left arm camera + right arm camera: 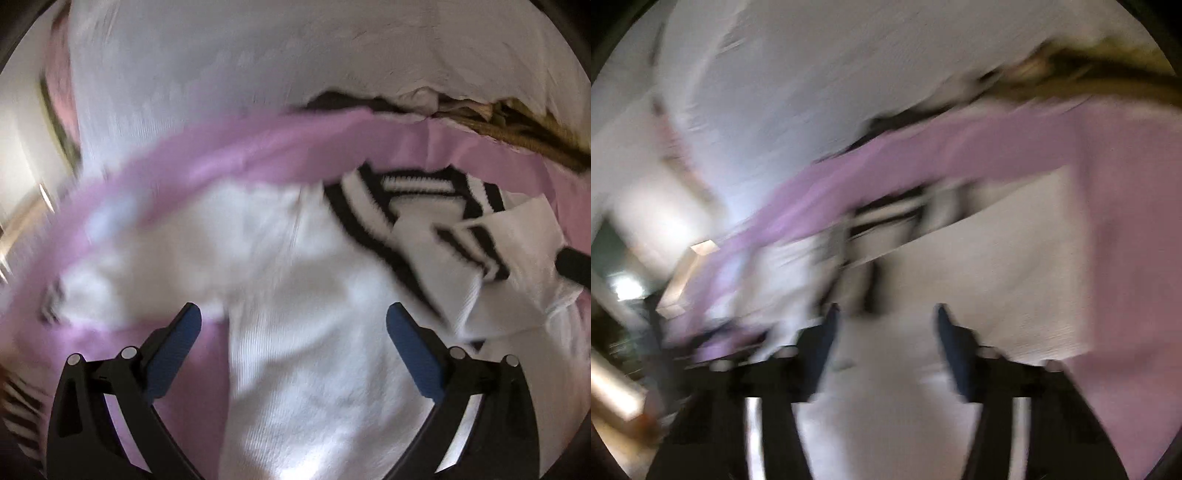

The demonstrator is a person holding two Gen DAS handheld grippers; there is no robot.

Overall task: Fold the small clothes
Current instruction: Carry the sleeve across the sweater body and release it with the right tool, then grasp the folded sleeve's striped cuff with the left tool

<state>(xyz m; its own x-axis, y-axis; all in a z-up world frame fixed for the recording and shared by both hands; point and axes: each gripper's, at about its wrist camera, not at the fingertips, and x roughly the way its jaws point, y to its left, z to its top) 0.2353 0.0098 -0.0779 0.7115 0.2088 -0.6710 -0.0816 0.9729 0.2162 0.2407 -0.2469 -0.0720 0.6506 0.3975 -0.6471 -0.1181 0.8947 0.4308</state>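
Observation:
A white knit sweater point(314, 295) with black-striped collar and cuffs lies on a pink sheet point(258, 147). One sleeve point(498, 251) is folded over onto its body at the right. My left gripper point(293, 314) hovers open above the sweater's lower body, with nothing between its blue pads. A black part of my right gripper point(574, 266) shows at the right edge, beside the folded sleeve. The right wrist view is badly blurred. In it my right gripper point(885, 314) has its fingers apart over the white sweater point(997, 277), and no cloth looks pinched between them.
White bedding point(258, 55) stretches beyond the pink sheet. A brown patterned cloth point(517, 125) lies at the back right. Striped fabric point(18, 406) shows at the lower left edge. In the right wrist view, room furniture point(683, 277) blurs past on the left.

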